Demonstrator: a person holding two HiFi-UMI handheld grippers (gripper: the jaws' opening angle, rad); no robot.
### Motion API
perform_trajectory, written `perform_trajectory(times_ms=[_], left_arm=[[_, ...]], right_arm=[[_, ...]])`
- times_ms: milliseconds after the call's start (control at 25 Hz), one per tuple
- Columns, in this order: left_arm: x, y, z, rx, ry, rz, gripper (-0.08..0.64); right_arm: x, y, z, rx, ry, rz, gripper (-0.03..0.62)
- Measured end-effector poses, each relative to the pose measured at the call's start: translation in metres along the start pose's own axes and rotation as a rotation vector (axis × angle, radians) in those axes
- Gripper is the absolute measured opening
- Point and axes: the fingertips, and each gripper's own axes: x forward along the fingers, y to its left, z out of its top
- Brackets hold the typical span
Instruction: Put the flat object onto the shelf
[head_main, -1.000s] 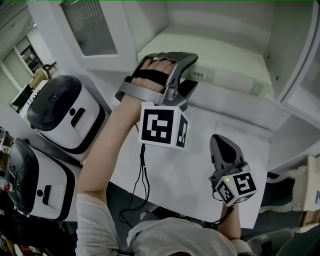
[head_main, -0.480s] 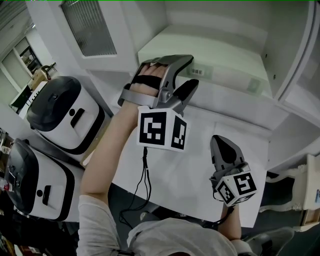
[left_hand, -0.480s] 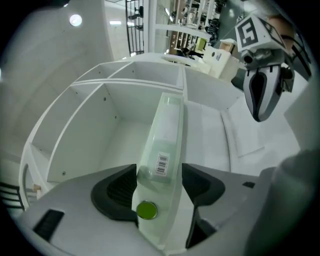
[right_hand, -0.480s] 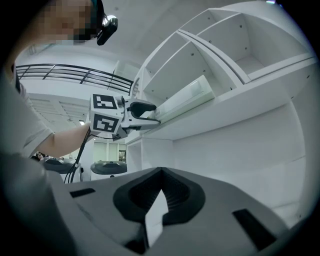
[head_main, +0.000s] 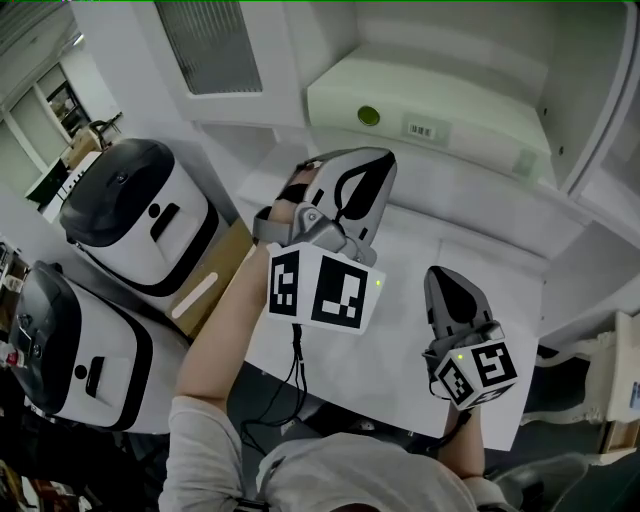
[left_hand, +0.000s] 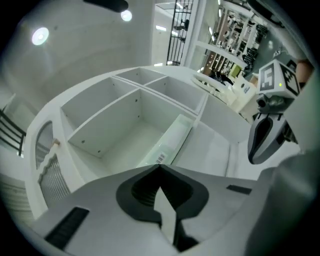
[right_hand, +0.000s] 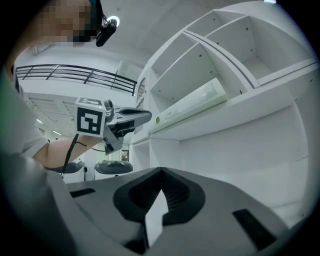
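Note:
The flat object (head_main: 440, 105) is a pale green slab with a barcode label and a green dot. It lies on the white shelf (head_main: 470, 195), apart from both grippers. My left gripper (head_main: 372, 175) hangs over the table just in front of the shelf edge, shut and empty. The left gripper view looks past the closed left gripper (left_hand: 160, 168) at the flat object (left_hand: 172, 142) on the shelf board. My right gripper (head_main: 446, 278) is lower right over the table, also shut with nothing in it. In the right gripper view the flat object (right_hand: 195, 102) sits above the closed right gripper (right_hand: 160, 172), with the left gripper (right_hand: 135, 117) at its near end.
Two white-and-black rounded appliances (head_main: 135, 215) (head_main: 60, 350) stand at the left beside a cardboard piece (head_main: 215, 285). The white table (head_main: 400, 345) lies under both grippers. Open shelf compartments (left_hand: 107, 125) rise behind the flat object. A cable (head_main: 295, 385) hangs from the left gripper.
My left gripper has drawn back from the flat object on the shelf towards the table and its jaws have closed. The flat object stays on the shelf. The right gripper has not moved.

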Motion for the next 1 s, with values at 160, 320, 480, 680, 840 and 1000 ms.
perform_trajectory(times_ms=[160, 320, 480, 680, 840, 1000], left_arm=[[-0.029, -0.009, -0.007, -0.106, -0.013, -0.003, 0.014], [-0.059, -0.018, -0.014, -0.202, -0.028, -0.006, 0.013], [-0.086, -0.026, -0.024, -0.281, -0.034, -0.024, 0.012], [-0.120, -0.034, -0.037, -0.383, -0.045, -0.049, 0.012], [-0.144, -0.040, -0.047, -0.445, -0.059, -0.065, 0.012], [-0.168, -0.044, -0.054, -0.478, -0.079, -0.089, 0.012]], right_arm=[[0.002, 0.020, 0.000, -0.022, 0.005, 0.016, 0.005], [0.002, 0.041, -0.002, -0.029, 0.011, 0.016, 0.006], [0.001, 0.061, -0.001, -0.048, 0.015, 0.009, 0.006], [-0.004, 0.089, -0.002, -0.069, 0.023, -0.011, 0.005], [-0.010, 0.107, -0.006, -0.074, 0.033, -0.039, 0.006], [-0.014, 0.126, -0.010, -0.073, 0.043, -0.067, 0.006]])
